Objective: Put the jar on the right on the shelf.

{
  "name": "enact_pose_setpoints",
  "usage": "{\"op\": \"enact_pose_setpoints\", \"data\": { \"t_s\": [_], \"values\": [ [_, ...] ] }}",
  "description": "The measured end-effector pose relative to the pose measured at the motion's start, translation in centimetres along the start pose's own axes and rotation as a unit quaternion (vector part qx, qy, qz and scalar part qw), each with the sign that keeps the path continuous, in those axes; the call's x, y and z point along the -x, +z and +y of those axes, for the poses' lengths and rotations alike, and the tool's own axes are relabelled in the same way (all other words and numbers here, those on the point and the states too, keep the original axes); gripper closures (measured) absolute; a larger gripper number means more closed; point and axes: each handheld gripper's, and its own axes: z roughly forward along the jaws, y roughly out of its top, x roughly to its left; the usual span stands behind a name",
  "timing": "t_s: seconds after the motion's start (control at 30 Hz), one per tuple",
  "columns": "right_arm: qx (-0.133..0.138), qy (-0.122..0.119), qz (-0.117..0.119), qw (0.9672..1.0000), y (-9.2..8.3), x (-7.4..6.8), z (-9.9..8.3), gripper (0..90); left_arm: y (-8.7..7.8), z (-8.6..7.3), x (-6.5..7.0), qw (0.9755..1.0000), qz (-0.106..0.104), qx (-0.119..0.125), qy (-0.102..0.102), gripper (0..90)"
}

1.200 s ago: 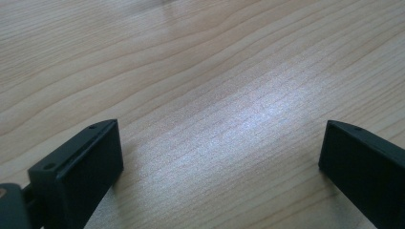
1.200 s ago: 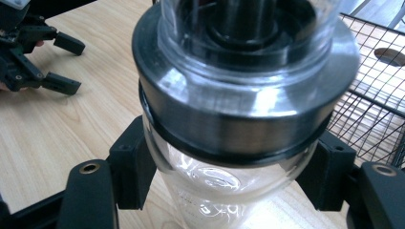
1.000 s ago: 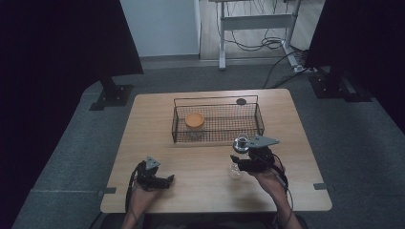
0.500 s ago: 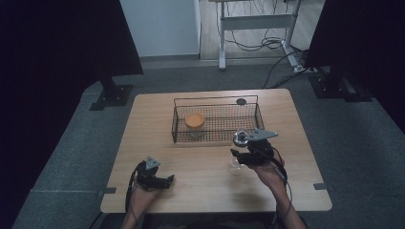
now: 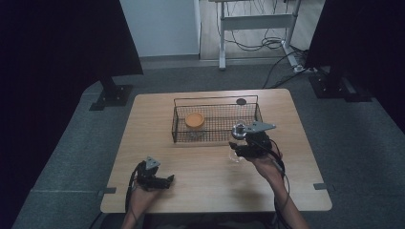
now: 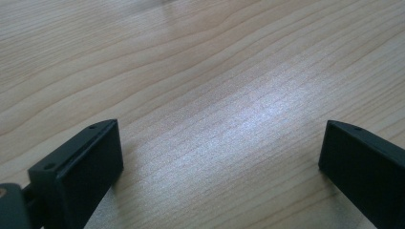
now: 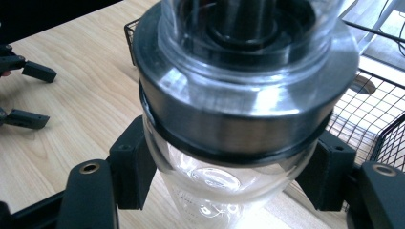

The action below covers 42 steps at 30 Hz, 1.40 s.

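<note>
A clear glass jar (image 5: 237, 139) with a wide metal collar (image 7: 239, 119) hangs upright just off the wooden table (image 5: 200, 191), in front of the wire basket (image 5: 215, 99). My right gripper (image 5: 240, 150) is shut on its glass body below the collar, one pad on each side (image 7: 136, 167). In the basket's left part lies an orange round dish (image 5: 195, 119). My left gripper (image 5: 166, 181) rests near the table's front left. Its jaws stand wide open over bare wood (image 6: 219, 157), with nothing between them.
The basket's wire wall (image 7: 382, 114) stands close to the right of the jar. A small black round spot (image 5: 241, 101) sits on the table behind the basket. The left gripper's open fingers (image 7: 28, 119) lie far off across the wood.
My right gripper has lifted the jar a little and carried it towards the basket. The left gripper has stayed where it was.
</note>
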Motion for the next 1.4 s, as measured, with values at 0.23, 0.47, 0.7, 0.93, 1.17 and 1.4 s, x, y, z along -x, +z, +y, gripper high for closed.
{"op": "enact_pose_setpoints", "data": {
  "t_s": [0.23, 0.47, 0.7, 0.93, 1.17, 1.4],
  "values": [
    [0.003, 0.004, -0.004, 1.0000, 0.2, 0.6, 0.8, 31.0, 0.0, 0.0, 0.0, 1.0000, 0.000, -0.001, 0.001, 0.8],
    [0.006, 0.003, -0.010, 0.9999, 0.5, 0.9, 1.7, 30.9, 0.0, 0.0, 0.0, 1.0000, 0.000, 0.000, 0.000, 0.8],
    [0.008, 0.001, -0.010, 0.9999, 0.8, 1.1, 2.7, 30.9, 0.0, 0.0, 0.0, 1.0000, 0.000, 0.000, 0.000, 0.8],
    [0.012, 0.003, -0.008, 0.9999, 0.9, 1.5, 3.9, 30.9, 0.0, 0.0, 0.0, 1.0000, 0.000, 0.000, 0.000, 0.8],
    [0.008, -0.004, -0.009, 0.9999, 1.3, 1.8, 5.0, 31.0, 0.0, 0.0, 0.0, 1.0000, 0.000, -0.001, 0.000, 0.8],
    [0.007, -0.004, -0.015, 0.9999, 2.0, 2.4, 6.0, 31.0, 0.0, 0.0, 0.0, 1.0000, 0.000, -0.001, 0.000, 0.8]
  ]
}}
